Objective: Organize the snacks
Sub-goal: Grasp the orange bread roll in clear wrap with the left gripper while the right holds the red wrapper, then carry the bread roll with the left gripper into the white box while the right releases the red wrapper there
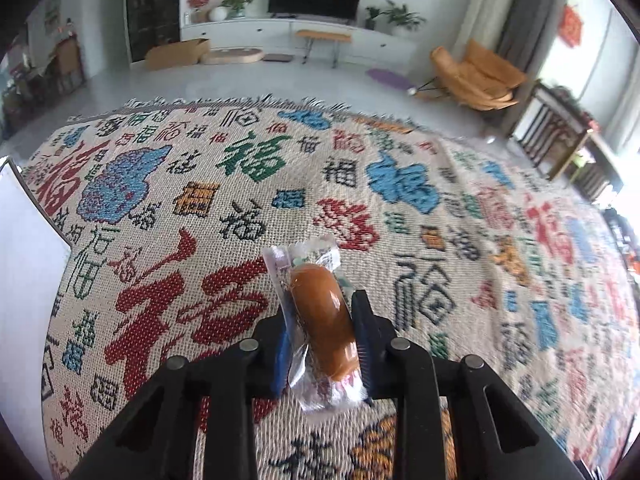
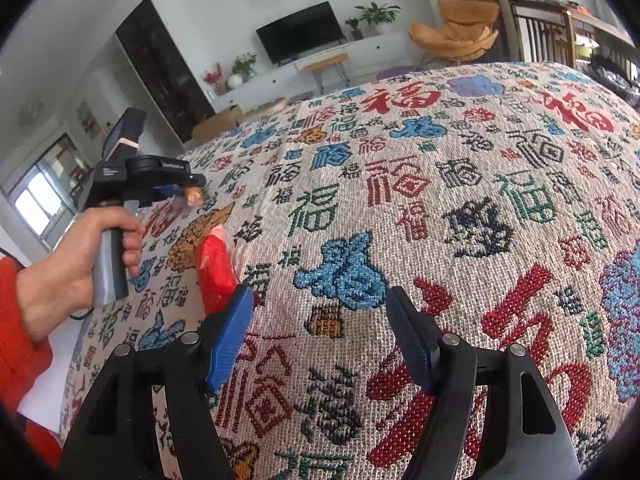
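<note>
White box [image 1: 28,264]: it sits at the far left edge of the cloth. I think snacks may go there, but I cannot see inside.
My left hand [image 2: 80,264]: it holds the grey handle, with a red sleeve behind it.
Left fingers [image 1: 320,332]: they are squeezed nearly shut on the wrapped sausage [image 1: 324,320]. I hold it by its sides, so it stays off the cloth and I can carry it.
Red snack pack [image 2: 216,276]: it lies on the cloth, just beside my right blue pad [image 2: 230,340]. Nothing holds it.
Right fingers [image 2: 320,340]: they are wide apart, with only cloth between them. I think they are ready for the red pack.
Bench [image 2: 400,200]: a cloth with many big signs covers it all.
Count: I see two snacks, one sausage and one red pack. One box. Two sets of fingers.
</note>
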Action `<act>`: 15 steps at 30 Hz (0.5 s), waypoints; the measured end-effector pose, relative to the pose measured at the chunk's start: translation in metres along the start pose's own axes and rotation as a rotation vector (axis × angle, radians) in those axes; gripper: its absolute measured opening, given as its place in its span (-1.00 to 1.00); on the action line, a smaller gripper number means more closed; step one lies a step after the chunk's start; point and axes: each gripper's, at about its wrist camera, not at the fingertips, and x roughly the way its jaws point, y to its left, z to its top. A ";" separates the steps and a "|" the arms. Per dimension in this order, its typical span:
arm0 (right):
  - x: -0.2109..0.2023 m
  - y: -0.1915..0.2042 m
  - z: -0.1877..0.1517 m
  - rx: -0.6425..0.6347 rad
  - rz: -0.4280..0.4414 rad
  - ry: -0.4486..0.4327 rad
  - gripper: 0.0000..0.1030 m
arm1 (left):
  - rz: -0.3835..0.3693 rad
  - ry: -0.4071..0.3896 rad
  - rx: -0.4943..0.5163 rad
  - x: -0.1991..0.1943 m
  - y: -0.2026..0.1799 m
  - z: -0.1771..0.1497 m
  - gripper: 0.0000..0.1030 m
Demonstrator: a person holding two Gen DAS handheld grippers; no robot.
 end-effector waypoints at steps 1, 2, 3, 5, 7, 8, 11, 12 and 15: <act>0.000 -0.001 0.000 0.003 0.003 -0.001 0.41 | -0.036 -0.012 0.006 -0.009 0.003 -0.003 -0.53; 0.000 -0.001 0.000 0.005 0.007 0.001 0.41 | -0.052 -0.016 0.014 -0.017 0.005 -0.005 -0.56; 0.000 -0.002 0.000 0.009 0.013 0.004 0.41 | -0.074 -0.022 0.022 -0.026 0.006 -0.009 -0.58; 0.001 -0.004 0.001 0.012 0.038 0.011 0.41 | -0.097 -0.038 0.056 -0.049 0.009 -0.020 -0.59; 0.001 -0.005 0.003 0.015 0.094 0.032 0.41 | -0.127 -0.061 0.075 -0.071 0.012 -0.029 -0.59; 0.003 -0.005 0.005 0.012 0.127 0.058 0.41 | -0.144 -0.073 0.080 -0.083 0.014 -0.035 -0.59; 0.004 0.020 0.018 -0.092 0.112 0.115 0.42 | -0.196 -0.108 0.067 -0.120 0.023 -0.055 -0.59; 0.006 0.037 0.024 -0.156 0.126 0.143 0.42 | -0.211 -0.117 0.058 -0.132 0.026 -0.061 -0.59; 0.029 0.091 0.038 -0.361 0.120 0.292 0.39 | -0.259 -0.138 0.037 -0.171 0.037 -0.079 -0.59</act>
